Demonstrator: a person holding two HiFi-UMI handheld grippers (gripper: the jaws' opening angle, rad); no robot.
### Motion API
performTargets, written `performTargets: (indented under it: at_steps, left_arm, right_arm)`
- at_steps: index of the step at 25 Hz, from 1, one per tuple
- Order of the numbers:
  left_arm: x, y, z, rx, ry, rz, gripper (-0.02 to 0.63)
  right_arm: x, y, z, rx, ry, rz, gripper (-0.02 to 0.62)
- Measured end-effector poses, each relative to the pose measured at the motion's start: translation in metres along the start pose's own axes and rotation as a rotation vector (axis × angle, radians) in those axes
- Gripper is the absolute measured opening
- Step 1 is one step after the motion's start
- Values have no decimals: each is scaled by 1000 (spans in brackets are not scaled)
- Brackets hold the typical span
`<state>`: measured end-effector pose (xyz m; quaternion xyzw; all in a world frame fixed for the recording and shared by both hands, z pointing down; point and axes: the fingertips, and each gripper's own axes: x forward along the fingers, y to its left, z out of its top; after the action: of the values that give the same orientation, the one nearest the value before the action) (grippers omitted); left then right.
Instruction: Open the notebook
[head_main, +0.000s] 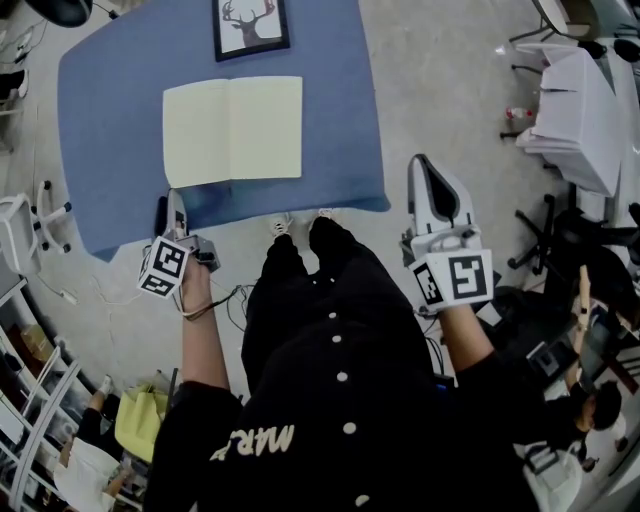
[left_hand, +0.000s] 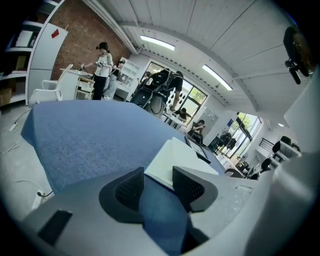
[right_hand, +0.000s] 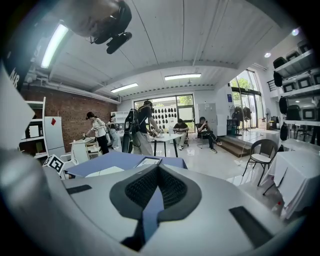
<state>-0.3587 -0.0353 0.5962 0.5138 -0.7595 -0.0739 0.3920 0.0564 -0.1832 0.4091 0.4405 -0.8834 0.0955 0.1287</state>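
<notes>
The notebook (head_main: 232, 130) lies open and flat on the desk (head_main: 100, 110), with two pale blank pages facing up. It sits toward the near edge and left of the middle, and its far edge stops just short of a framed deer picture (head_main: 250, 27) at the desk's far edge. As things lie, the task looks done.

It reads as a light thing, with thin paper leaves that would bend and crease easily. Any stiffer cover underneath is hidden here. The pages look smooth, so a pinch on a single leaf could slip or tear. If it needs handling, the safer hold would be at an outer corner or along a free side edge, taking cover and leaves together, away from the spine.

The left claw (head_main: 176, 200) sits at the desk's near edge, just beside the notebook's near left corner. It is released, its jaws apart and pressing on nothing, and the corner shows just beyond the tips. The right claw (head_main: 428, 172) hangs off the desk past its near right corner, clenched with nothing in it.
</notes>
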Motion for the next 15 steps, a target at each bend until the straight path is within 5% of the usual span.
performTargets:
  at_steps: [7, 11, 12, 15]
  left_arm:
    - [-12, -5, 11, 111, -38, 34, 164]
    - [-41, -35, 38, 332, -145, 51, 82]
    - [-50, -52, 47, 391, -183, 31, 26]
    - [-73, -114, 76, 544, -293, -68, 3]
  right_arm:
    - [0, -2, 8, 4, -31, -11, 5]
    - [-8, -9, 24, 33, -74, -43, 5]
    - [-11, -12, 30, 45, -93, -52, 3]
    - [-20, -24, 48, 91, -159, -82, 3]
